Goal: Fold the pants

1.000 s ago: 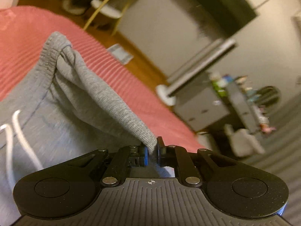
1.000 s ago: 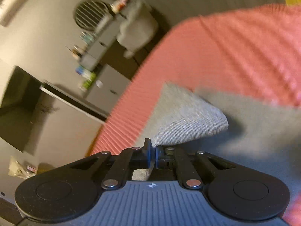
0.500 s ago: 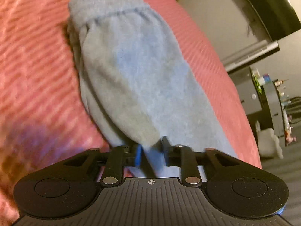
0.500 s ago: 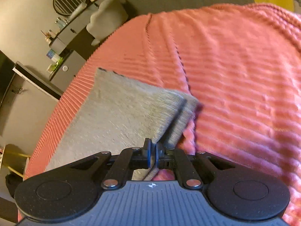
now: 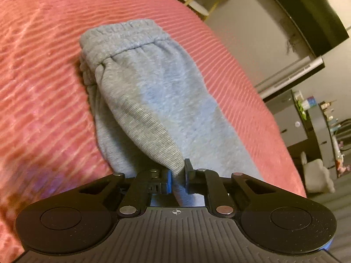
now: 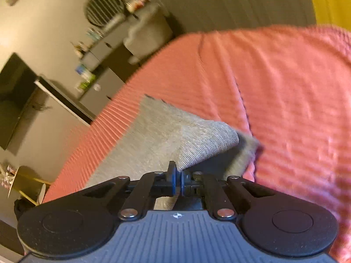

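Grey sweatpants lie lengthwise on a pink ribbed bedspread, waistband at the far end. My left gripper is shut on a pinched fold of the grey fabric, lifted slightly off the layer below. In the right wrist view the pants show a ribbed cuff raised over another layer. My right gripper is shut on that cuff's near edge.
The bedspread stretches wide to the right in the right wrist view. Beyond the bed's edge stand a dresser with small items, a dark TV, a grey plush shape and a yellow-legged stool.
Both grippers have swung the pants over: a second ago the waistband hung open near the left gripper, now it lies far off. The right view has lifted and tilted since half a second ago.
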